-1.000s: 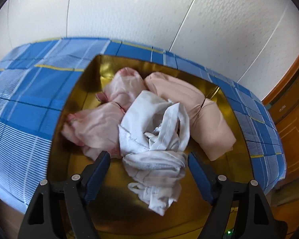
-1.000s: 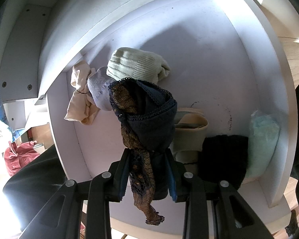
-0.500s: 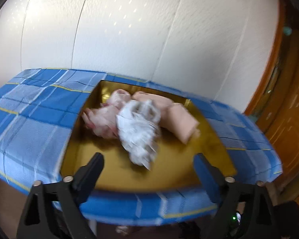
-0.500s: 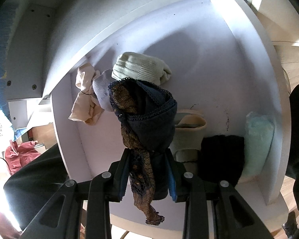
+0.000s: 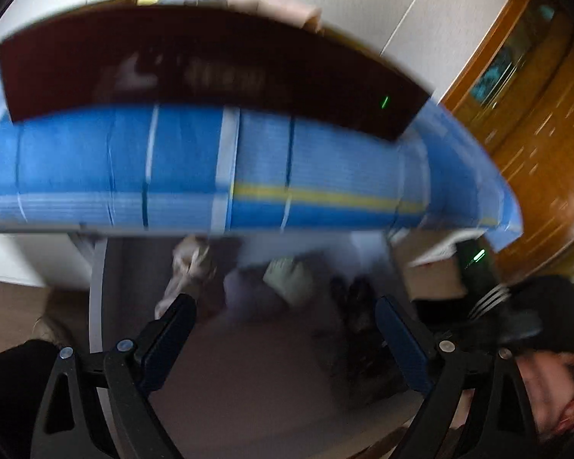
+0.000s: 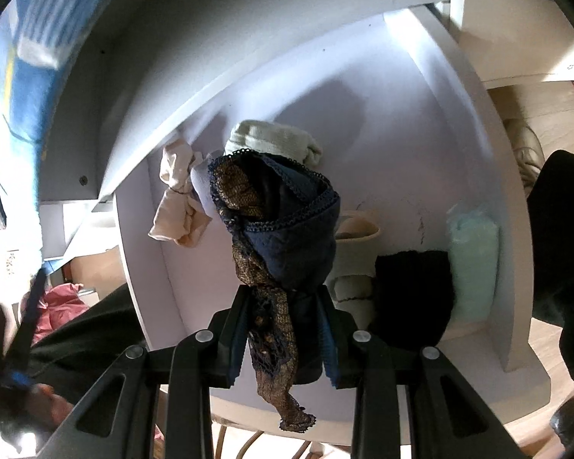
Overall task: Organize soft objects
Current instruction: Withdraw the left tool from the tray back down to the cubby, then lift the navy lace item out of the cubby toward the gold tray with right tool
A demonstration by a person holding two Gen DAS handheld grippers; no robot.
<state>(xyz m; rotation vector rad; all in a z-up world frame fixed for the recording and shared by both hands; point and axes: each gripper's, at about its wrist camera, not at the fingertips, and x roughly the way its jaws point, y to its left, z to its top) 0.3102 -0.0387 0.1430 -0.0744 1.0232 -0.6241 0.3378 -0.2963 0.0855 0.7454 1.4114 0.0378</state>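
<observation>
My right gripper (image 6: 283, 302) is shut on a dark navy lace garment (image 6: 283, 225) with a gold lace strip hanging down, held above a white drawer (image 6: 363, 122). In the drawer lie a pale green rolled sock (image 6: 275, 137), a beige garment (image 6: 176, 195), a black piece (image 6: 413, 287) and a light blue bundle (image 6: 472, 260). My left gripper (image 5: 285, 329) is open and empty, below the edge of the blue checked tablecloth (image 5: 210, 168). The left wrist view is blurred; the drawer contents (image 5: 287, 279) show dimly beyond its fingers.
The dark side of the gold tray (image 5: 210, 69) sits on the table above the left gripper, with pink cloth (image 5: 287, 11) peeking over it. A wooden cabinet (image 5: 535, 134) stands right. A red cloth (image 6: 61, 302) lies on the floor at left.
My left gripper has dropped from above the gold tray to below the table edge, now facing the drawer. My right gripper holds still with the navy garment.
</observation>
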